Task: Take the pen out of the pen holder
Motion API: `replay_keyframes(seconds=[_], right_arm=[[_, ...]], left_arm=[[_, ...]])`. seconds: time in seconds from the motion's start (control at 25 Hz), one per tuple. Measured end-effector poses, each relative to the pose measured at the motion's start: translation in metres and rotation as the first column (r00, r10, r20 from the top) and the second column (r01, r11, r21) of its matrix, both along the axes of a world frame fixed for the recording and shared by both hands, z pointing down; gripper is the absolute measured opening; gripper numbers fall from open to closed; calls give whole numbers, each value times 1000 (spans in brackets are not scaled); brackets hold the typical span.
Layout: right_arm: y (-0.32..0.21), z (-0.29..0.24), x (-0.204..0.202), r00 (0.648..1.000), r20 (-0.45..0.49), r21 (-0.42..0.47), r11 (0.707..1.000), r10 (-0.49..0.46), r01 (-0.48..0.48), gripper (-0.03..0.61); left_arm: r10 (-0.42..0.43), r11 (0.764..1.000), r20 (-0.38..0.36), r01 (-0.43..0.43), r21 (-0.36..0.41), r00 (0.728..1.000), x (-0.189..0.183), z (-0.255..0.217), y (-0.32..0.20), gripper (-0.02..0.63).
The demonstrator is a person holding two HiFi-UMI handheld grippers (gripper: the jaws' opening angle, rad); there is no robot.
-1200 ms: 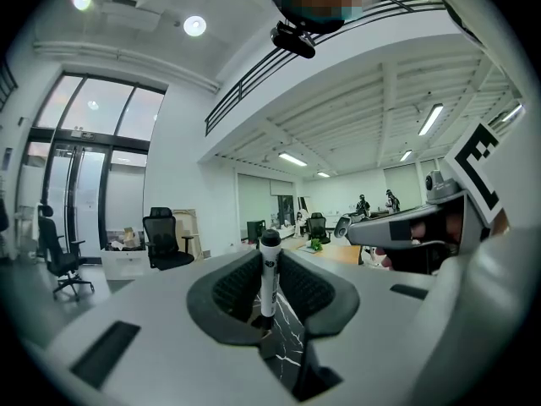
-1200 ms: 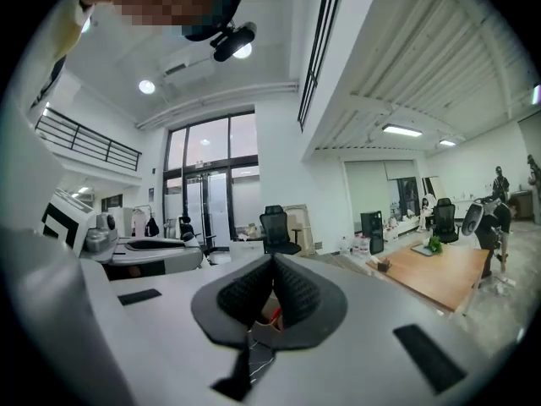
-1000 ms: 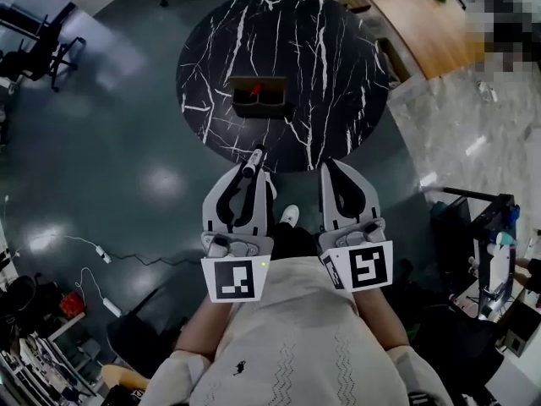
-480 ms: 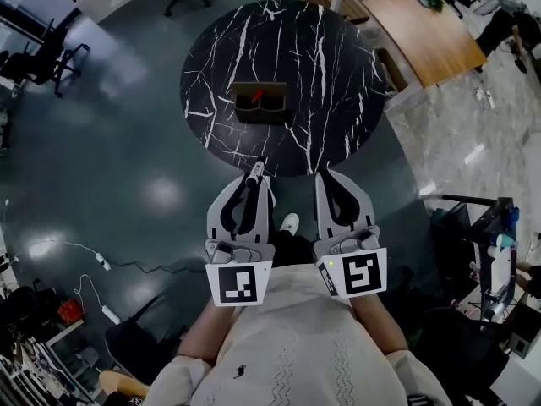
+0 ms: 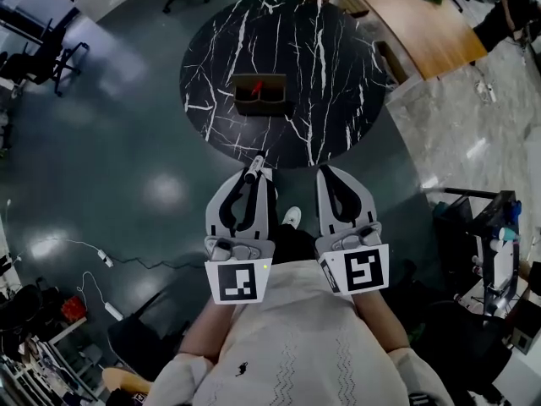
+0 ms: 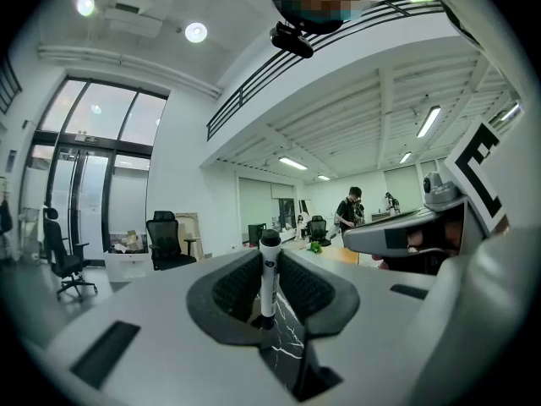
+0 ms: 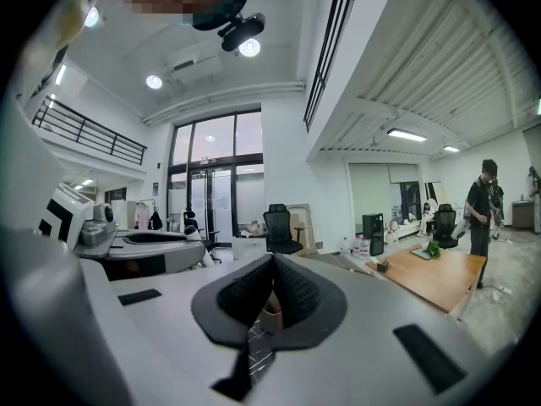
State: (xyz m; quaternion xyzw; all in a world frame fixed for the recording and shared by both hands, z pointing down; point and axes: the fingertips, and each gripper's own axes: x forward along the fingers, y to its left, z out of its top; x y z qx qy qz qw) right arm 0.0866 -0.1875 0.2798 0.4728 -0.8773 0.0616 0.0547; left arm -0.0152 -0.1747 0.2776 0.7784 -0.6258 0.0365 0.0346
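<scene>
A brown pen holder (image 5: 260,96) stands on the round black marble table (image 5: 321,66), with something red (image 5: 258,84) sticking out of it. My left gripper (image 5: 252,176) hangs just off the table's near edge, shut on a white pen with a black cap (image 5: 254,167). In the left gripper view the pen (image 6: 269,282) stands upright between the pads of the left gripper (image 6: 269,260). My right gripper (image 5: 326,172) is beside it, level with it, its tips together and nothing held. The right gripper view shows the right gripper (image 7: 272,265) shut.
Office chairs (image 5: 42,53) stand at the far left and a wooden desk (image 5: 423,24) at the far right. Cables and a power strip (image 5: 101,256) lie on the dark floor to my left. A person (image 6: 351,210) stands in the distance.
Both grippers have drawn back slightly from the table's edge. The pen stays in the left gripper; the right jaws stay shut.
</scene>
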Motion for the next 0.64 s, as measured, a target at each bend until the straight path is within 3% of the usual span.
replay_keyframes(seconds=[0.24, 0.64], right_arm=[[1, 4, 4, 1000, -4, -8, 1000, 6, -6, 17], [8, 10, 0, 1000, -6, -17, 1000, 5, -5, 17]], left_arm=[[-11, 1000, -9, 11, -27, 1000, -3, 9, 7, 75], [-20, 1000, -4, 20, -3, 1000, -11, 6, 13, 75]])
